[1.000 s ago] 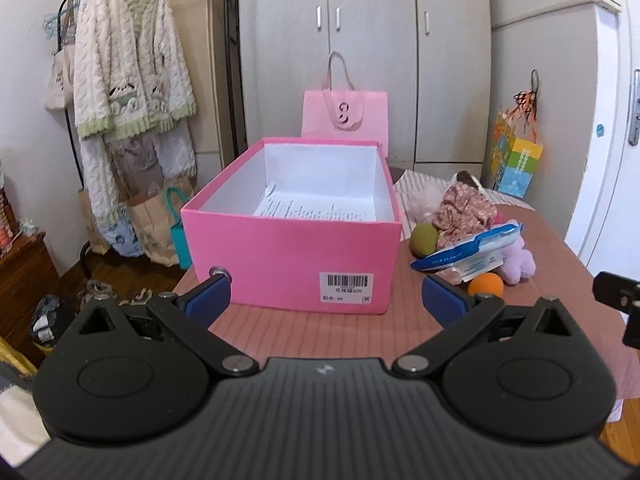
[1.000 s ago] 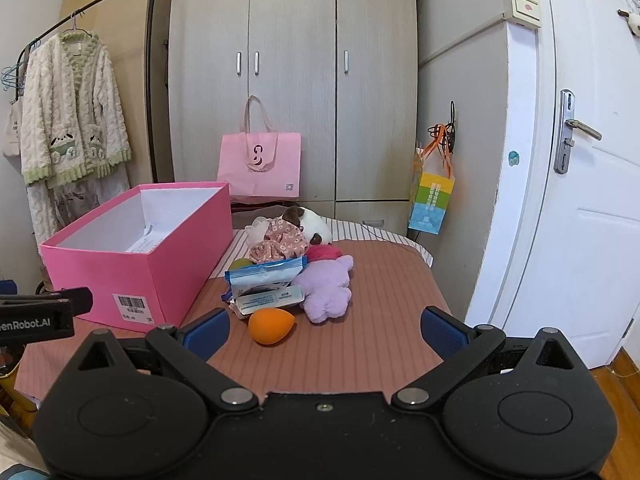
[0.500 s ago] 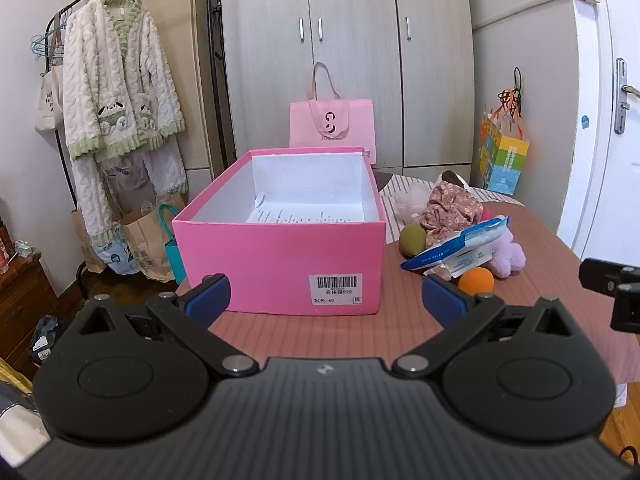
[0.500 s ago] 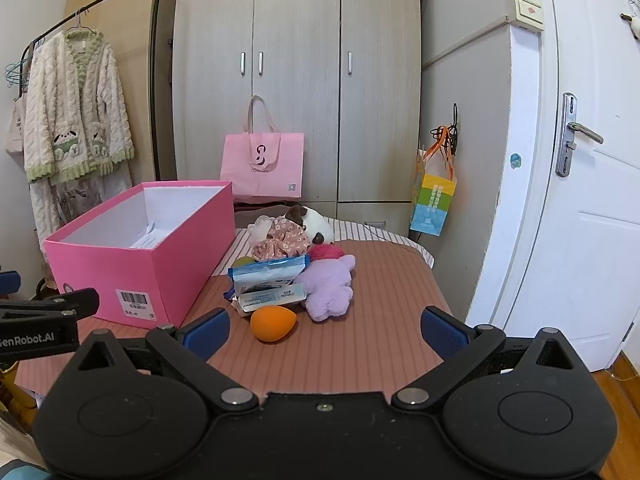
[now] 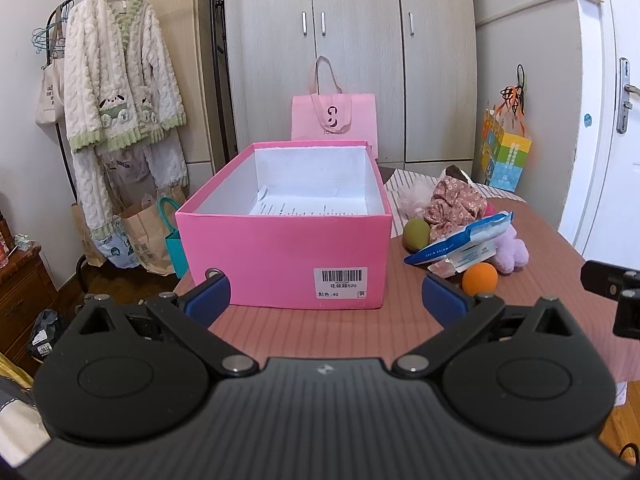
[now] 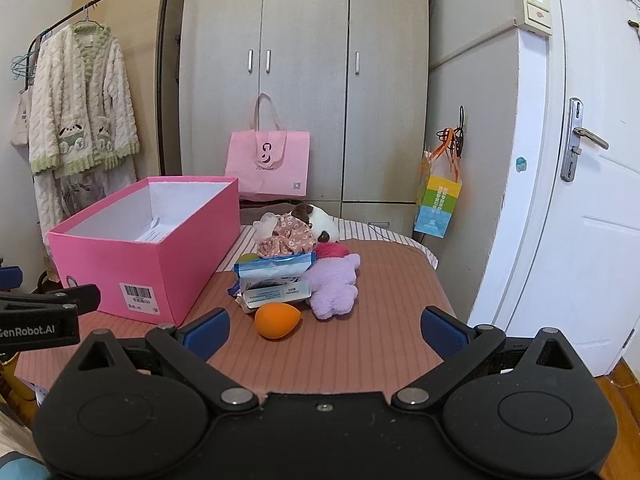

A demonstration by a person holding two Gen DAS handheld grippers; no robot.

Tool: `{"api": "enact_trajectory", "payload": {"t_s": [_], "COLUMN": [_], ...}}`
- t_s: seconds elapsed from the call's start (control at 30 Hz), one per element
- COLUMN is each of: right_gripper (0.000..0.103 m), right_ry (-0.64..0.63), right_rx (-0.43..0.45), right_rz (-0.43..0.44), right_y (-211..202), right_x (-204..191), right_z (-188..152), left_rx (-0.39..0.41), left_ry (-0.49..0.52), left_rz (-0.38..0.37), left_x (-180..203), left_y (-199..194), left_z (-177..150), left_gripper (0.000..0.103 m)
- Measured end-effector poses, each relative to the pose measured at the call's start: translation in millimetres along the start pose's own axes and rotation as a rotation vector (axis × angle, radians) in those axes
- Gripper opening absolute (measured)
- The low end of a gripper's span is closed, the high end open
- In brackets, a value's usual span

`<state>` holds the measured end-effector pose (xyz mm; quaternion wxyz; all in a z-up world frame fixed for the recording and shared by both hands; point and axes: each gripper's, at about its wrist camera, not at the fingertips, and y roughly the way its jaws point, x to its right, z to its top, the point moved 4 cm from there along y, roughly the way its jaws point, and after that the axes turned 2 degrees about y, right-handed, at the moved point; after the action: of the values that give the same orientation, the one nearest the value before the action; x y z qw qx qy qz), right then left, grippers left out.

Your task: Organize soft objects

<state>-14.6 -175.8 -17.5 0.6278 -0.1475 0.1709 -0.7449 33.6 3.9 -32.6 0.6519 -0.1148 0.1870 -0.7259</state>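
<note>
Both hand-held grippers, left [image 5: 326, 294] and right [image 6: 323, 326], gape wide, empty. Soft toys [image 6: 334, 280] heap right of the pink box [image 6: 160, 264] on the tabletop [image 6: 380, 344]; a careless grab could roll the near orange sponge [image 6: 277, 320] away.

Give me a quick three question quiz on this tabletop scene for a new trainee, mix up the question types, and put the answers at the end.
1. True or false: the pink box already holds a soft toy.
2. Which item lies nearest the right gripper? A: orange sponge B: purple plush C: floral scrunchie
3. Fill in: both the left gripper and the right one are ____, holding nothing.

Key
1. False: only a printed paper sheet shows inside.
2. A
3. open
</note>
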Motion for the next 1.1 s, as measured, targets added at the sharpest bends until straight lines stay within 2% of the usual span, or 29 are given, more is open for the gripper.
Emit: {"api": "enact_trajectory", "payload": {"t_s": [0.57, 0.7, 0.9, 1.0, 1.1], "right_gripper": [0.103, 0.103, 0.103, 0.103, 0.103], "right_ry": [-0.019, -0.009, -0.087, -0.116, -0.100], "right_rx": [-0.002, 0.008, 0.120, 0.110, 0.077], "right_rz": [0.014, 0.099, 0.163, 0.222, 0.281], "right_y": [1, -4, -6, 8, 32], "right_x": [-2, -1, -1, 2, 6], "right_z": [-1, 1, 10, 14, 14], "left_rx": [0.000, 0.011, 0.068, 0.049, 0.034], "left_ry": [-0.001, -0.028, -0.007, -0.049, -0.091], "left_rz": [-0.001, -0.034, -0.038, -0.091, -0.189], "left_x": [1, -1, 9, 14, 22], "left_y": [0, -2, -1, 12, 31], "left_z": [-1, 5, 24, 30, 34], "left_gripper": [0.103, 0.103, 0.103, 0.103, 0.103]}}
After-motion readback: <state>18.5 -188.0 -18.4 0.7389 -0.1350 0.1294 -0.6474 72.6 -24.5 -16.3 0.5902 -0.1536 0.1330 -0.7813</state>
